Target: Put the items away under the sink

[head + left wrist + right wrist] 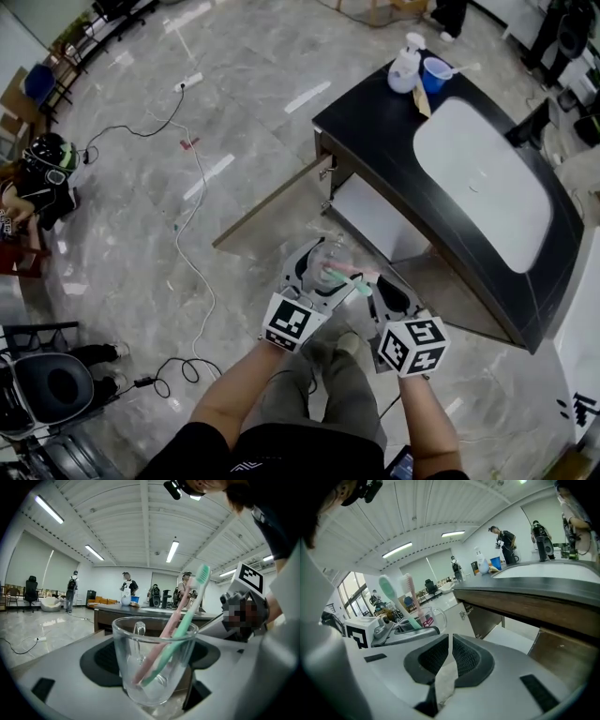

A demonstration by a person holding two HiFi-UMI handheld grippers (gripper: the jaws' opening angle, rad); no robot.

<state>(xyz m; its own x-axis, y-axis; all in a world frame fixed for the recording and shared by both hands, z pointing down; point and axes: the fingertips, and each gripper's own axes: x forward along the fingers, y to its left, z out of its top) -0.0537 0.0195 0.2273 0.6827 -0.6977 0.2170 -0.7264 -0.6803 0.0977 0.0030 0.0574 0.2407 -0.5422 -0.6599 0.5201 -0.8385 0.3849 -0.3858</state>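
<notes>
Left gripper (pixel 322 272): jaws clamped on glass cup (pixel 150 653) with pink and green toothbrushes (pixel 190 611), near cabinet.
Right gripper (pixel 451 641): jaws together, empty.
Cabinet door (pixel 272 206): swung open.
Countertop (pixel 375 131): white bottle (pixel 405 66), blue cup (pixel 436 73).

Steep overhead; low gripper views toward sink (pixel 483 183)

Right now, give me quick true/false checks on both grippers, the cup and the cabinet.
The left gripper holds a glass cup. True.
The glass cup holds one toothbrush. False: two, a pink toothbrush and a green toothbrush.
The right gripper grips a bottle. False: its jaws are together, nothing between them.
The cabinet door under the sink stands open. True.
</notes>
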